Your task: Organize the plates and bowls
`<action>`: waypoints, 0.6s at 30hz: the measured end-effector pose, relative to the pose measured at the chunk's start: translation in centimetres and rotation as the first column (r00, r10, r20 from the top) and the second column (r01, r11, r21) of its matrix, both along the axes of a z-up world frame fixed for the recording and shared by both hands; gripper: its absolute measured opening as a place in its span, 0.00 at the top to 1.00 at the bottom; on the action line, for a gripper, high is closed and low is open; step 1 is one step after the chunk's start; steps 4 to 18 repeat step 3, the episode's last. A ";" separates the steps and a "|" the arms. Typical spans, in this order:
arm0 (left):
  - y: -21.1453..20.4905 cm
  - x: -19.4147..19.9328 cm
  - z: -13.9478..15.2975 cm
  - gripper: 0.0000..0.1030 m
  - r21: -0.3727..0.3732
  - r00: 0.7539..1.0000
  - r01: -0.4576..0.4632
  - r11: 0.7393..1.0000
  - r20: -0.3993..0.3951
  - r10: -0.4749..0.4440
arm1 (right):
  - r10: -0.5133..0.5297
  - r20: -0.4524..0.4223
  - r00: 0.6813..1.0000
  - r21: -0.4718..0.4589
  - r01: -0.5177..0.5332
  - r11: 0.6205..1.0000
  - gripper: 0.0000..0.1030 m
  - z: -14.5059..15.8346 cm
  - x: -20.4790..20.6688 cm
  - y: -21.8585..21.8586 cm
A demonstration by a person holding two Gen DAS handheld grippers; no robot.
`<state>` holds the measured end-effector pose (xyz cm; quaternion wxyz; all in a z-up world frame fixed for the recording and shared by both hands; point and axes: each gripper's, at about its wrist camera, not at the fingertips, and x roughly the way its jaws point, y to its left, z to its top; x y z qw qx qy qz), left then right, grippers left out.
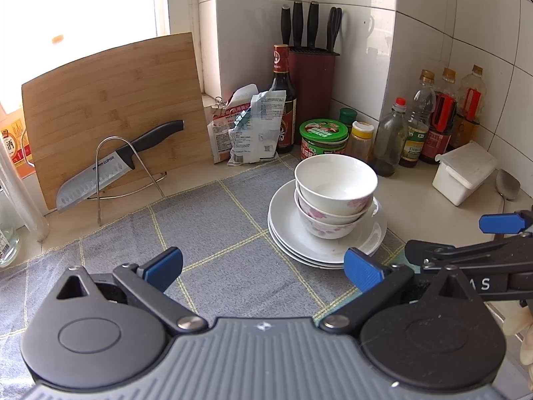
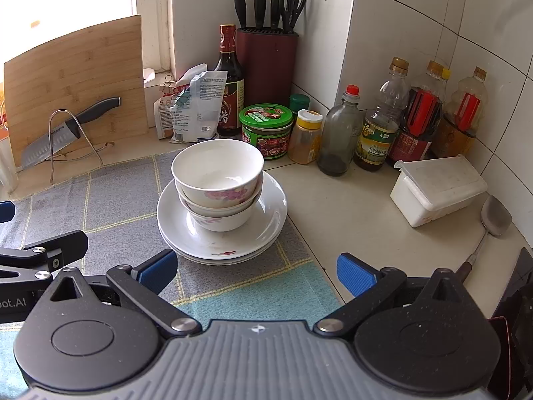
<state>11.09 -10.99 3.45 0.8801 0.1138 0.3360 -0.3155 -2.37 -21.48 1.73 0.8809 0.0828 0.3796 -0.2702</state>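
Two bowls [image 2: 218,175] nested, sitting on stacked plates [image 2: 266,230]; stack on cloth's [image 2: 120,196] right edge, on worktop [image 2: 353,220]. Behind stack: jar [image 2: 266,126], bottles [image 2: 376,126] along wall, knife block [image 2: 266,63] in corner. Right: lidded box [image 2: 436,190], spoon [image 2: 493,220] beside it. Left rear: cutting board [image 2: 73,76] upright, knife [image 2: 56,136] on rack.

Blown-out window [image 1: 83,6] glare upper left; sharp, fisheye-bent edges.
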 end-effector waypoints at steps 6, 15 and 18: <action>0.0 0.0 0.0 0.01 -0.001 1.000 0.000 1.000 -0.003 0.000 | 0.000 -0.001 1.000 0.000 0.000 1.000 0.00 0.0 0.0 0.1; 0.0 0.0 0.0 0.01 -0.001 1.000 0.000 1.000 -0.003 0.000 | 0.000 -0.001 1.000 0.000 0.000 1.000 0.00 0.0 0.0 0.1; 0.0 0.0 0.0 0.01 -0.001 1.000 0.000 1.000 -0.003 0.000 | 0.000 -0.001 1.000 0.000 0.000 1.000 0.00 0.0 0.0 0.1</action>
